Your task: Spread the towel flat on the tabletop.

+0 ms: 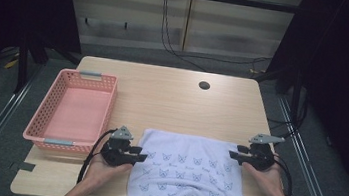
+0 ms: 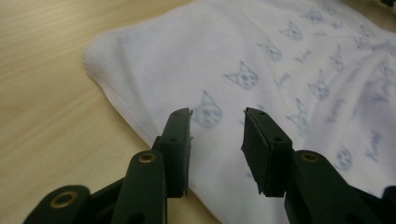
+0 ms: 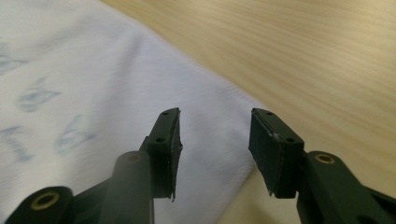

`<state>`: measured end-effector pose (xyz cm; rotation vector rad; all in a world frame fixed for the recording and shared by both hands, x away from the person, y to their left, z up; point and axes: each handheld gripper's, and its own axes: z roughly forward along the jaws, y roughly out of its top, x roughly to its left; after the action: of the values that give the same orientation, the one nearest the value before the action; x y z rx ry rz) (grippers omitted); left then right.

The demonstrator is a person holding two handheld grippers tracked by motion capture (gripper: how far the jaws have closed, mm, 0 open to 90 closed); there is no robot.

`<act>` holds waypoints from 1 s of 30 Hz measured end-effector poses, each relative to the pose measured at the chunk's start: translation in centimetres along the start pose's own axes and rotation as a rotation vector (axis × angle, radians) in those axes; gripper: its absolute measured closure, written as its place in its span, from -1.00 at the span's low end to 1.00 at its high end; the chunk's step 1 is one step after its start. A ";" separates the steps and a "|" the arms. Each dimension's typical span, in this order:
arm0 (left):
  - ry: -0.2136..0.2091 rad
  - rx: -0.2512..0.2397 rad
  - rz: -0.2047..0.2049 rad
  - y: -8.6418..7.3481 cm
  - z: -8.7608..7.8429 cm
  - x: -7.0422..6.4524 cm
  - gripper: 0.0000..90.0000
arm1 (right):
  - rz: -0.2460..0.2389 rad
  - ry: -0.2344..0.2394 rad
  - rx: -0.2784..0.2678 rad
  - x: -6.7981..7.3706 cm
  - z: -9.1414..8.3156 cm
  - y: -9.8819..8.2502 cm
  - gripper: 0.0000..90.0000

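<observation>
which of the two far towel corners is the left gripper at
The far-left corner, on the pink basket side of the towel; the left gripper hovers there, jaws open.

From my remote seat, the high view looks dim and slightly soft, its edges sinking into near-black. Even overhead light falls on the table (image 1: 172, 98), casting faint shadows. Both gripper views are brighter, their backgrounds blurred, the towel (image 2: 261, 60) print hazy.
</observation>
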<state>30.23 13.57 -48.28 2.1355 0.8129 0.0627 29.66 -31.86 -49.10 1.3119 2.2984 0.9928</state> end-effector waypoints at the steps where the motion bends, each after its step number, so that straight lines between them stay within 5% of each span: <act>1: 0.014 -0.006 -0.008 0.2 0.2 0.3 0.32 | 0.006 -0.010 0.005 -0.4 0.4 0.2 0.15; 3: -0.010 -0.027 -0.023 0.4 0.2 0.7 0.24 | 0.014 -0.011 -0.001 -1.0 0.9 0.5 0.14; 9: 0.063 -0.026 -0.040 0.7 0.7 1.5 0.16 | 0.008 -0.016 0.010 -1.0 1.8 0.2 0.18; 11: 0.075 -0.024 -0.053 0.7 1.1 1.6 0.11 | -0.021 -0.002 0.004 -0.7 1.6 0.1 0.40; 14: 0.091 -0.021 -0.054 0.7 1.4 2.0 0.09 | -0.003 0.028 0.002 -0.4 1.6 0.0 0.74; 18: 0.114 -0.019 -0.085 0.6 1.9 2.9 0.07 | 0.019 0.055 0.004 -0.5 1.7 0.1 0.89; 25: 0.115 -0.019 -0.111 1.1 3.0 3.7 0.08 | 0.029 0.066 0.003 -0.8 1.6 0.1 0.91; 30: 0.107 -0.052 -0.105 1.4 3.7 4.0 0.32 | 0.032 0.077 -0.010 -0.8 1.4 0.2 0.91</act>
<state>35.23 12.64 -50.65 2.0517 0.9739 0.1431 31.02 -31.93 -49.97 1.3320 2.3324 1.0820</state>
